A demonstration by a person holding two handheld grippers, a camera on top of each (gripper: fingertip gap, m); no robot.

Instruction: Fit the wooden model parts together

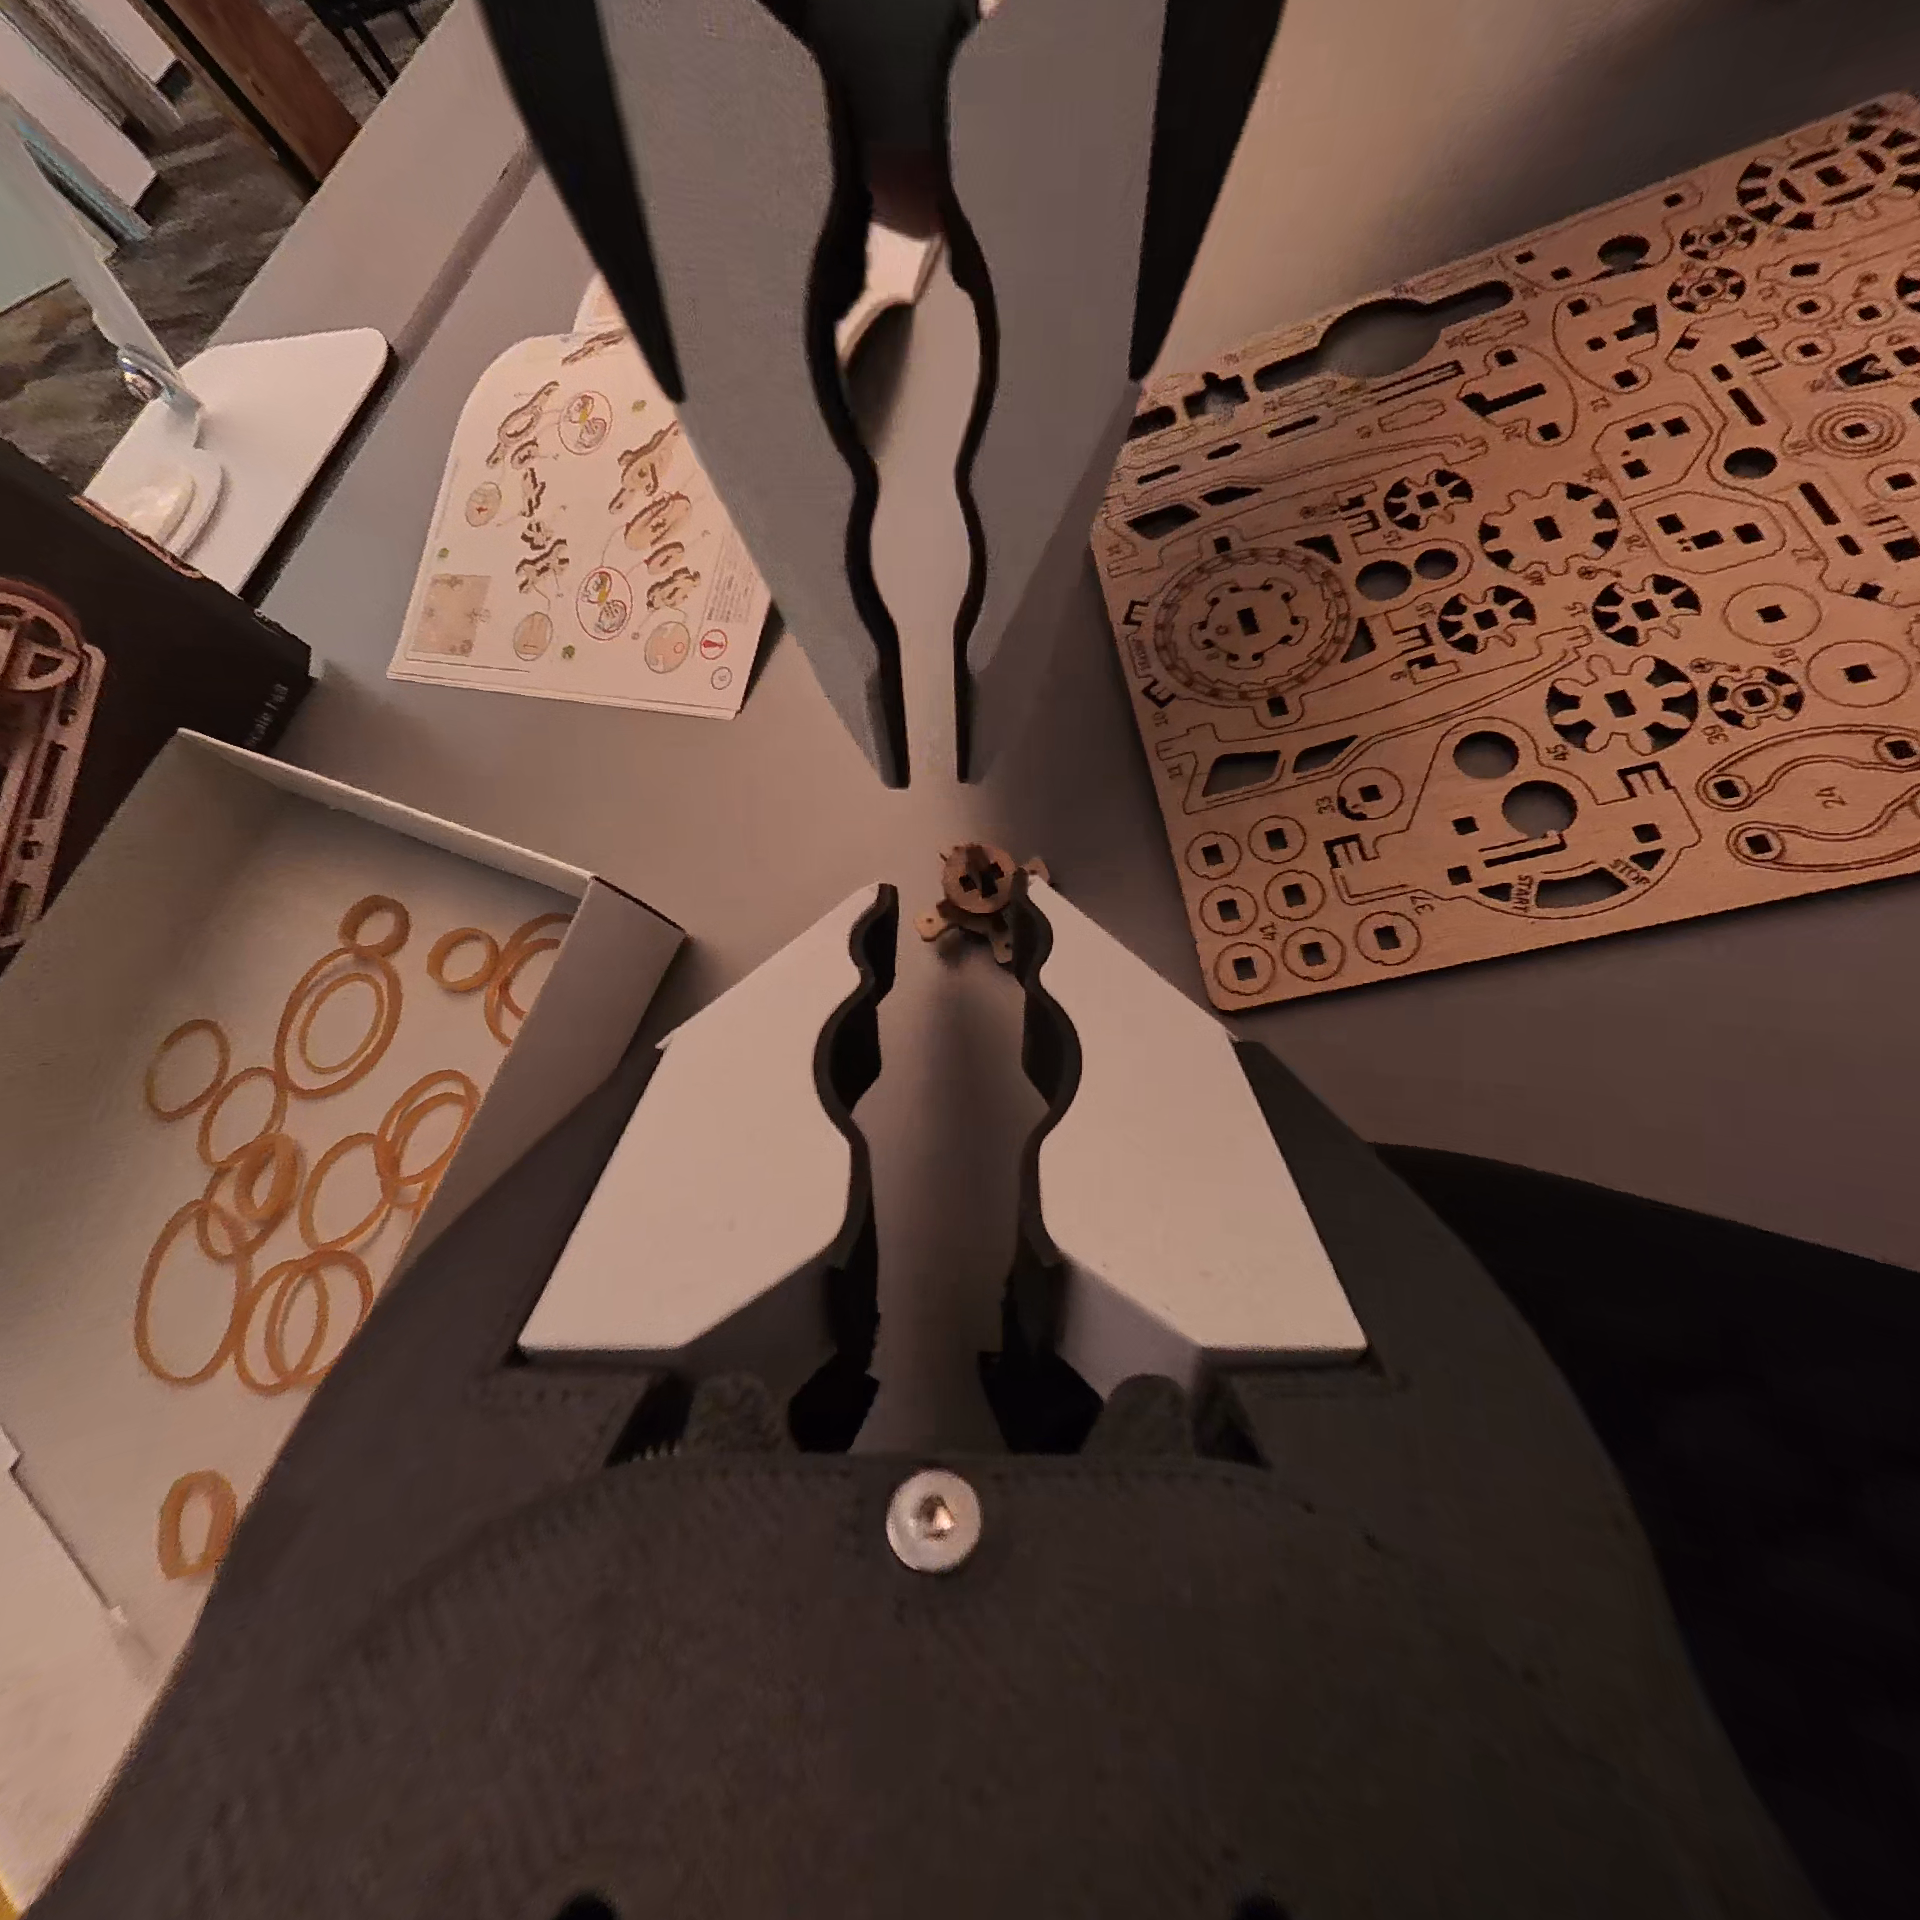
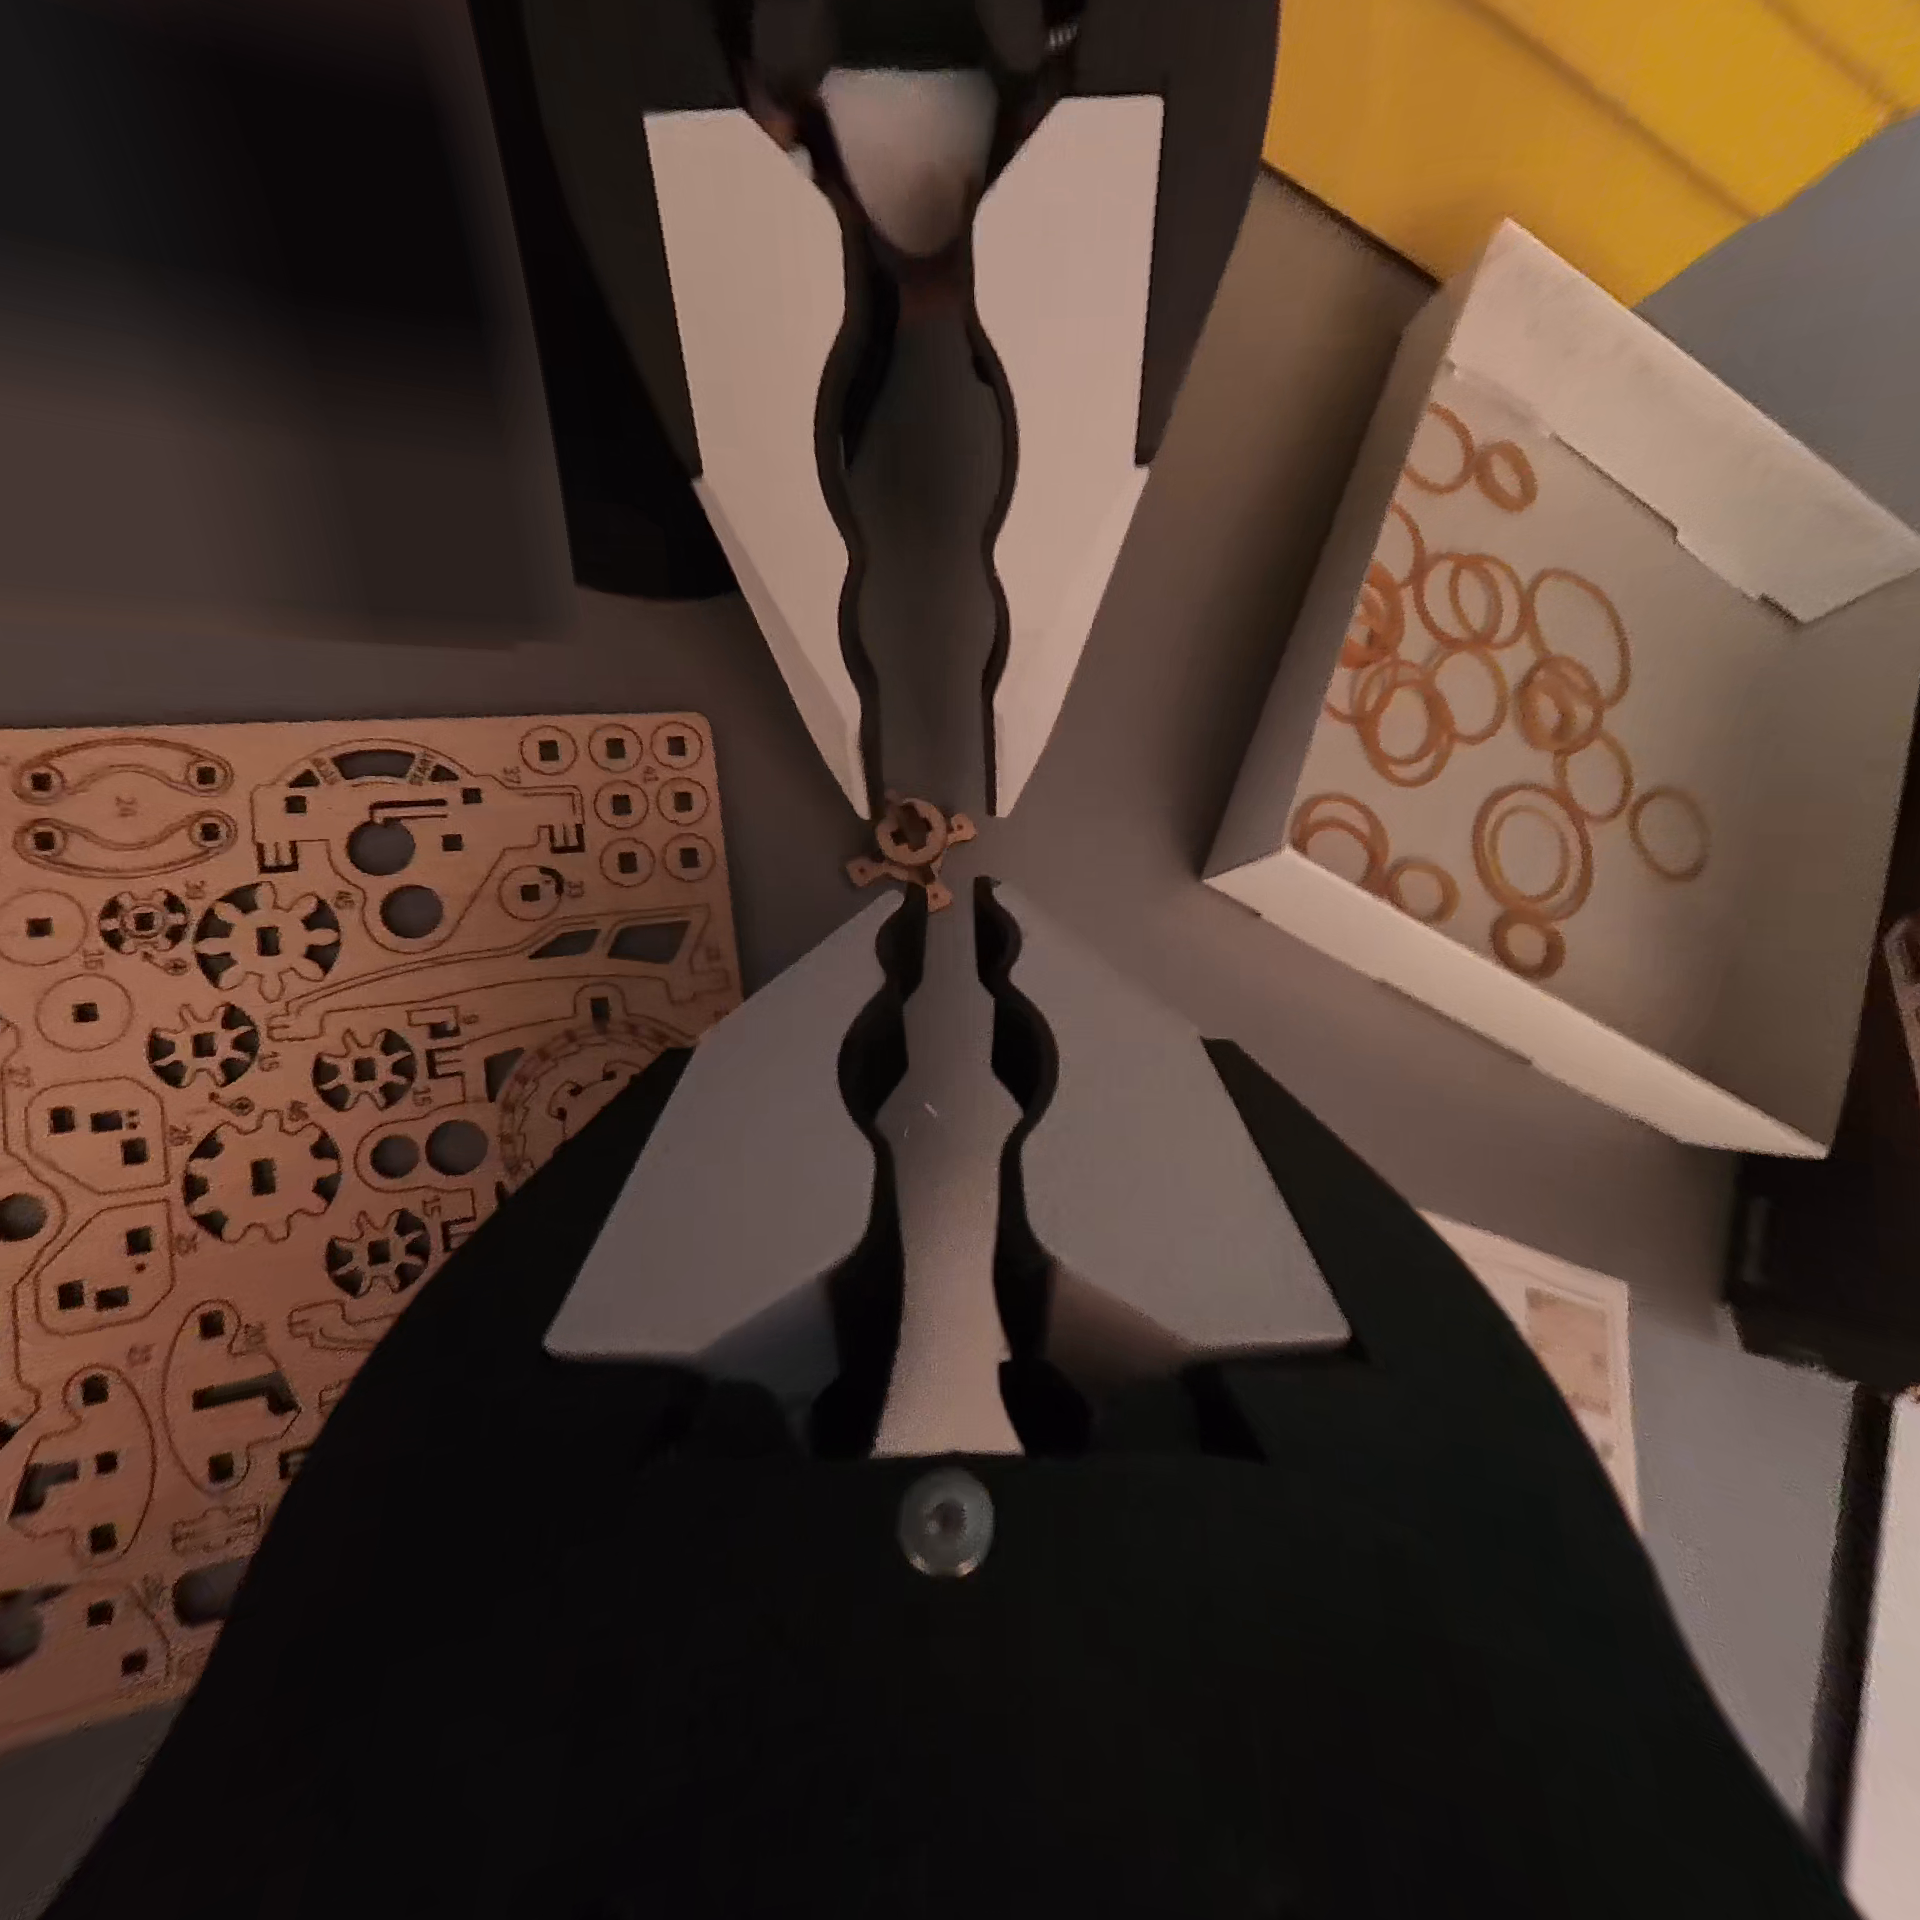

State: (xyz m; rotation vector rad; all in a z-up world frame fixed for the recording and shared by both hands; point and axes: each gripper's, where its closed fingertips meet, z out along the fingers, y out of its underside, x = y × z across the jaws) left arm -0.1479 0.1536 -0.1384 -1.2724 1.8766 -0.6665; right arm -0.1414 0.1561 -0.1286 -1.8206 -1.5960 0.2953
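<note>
Two grippers tip to tip over the grey table (image 1: 1455, 1091), small wooden gear piece (image 1: 977, 902) pinched at the left gripper (image 1: 961, 902) tips; right gripper (image 2: 951, 891) narrowly parted, empty, just beside it; plywood parts sheet (image 1: 1558, 582) nearby, box of rubber bands (image 1: 301, 1164) opposite

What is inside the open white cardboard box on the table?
The open white cardboard box holds many loose tan rubber bands on its floor. The left gripper covers its near corner.

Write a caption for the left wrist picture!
Left gripper and right gripper face off at a tiny wooden gear piece.
</note>
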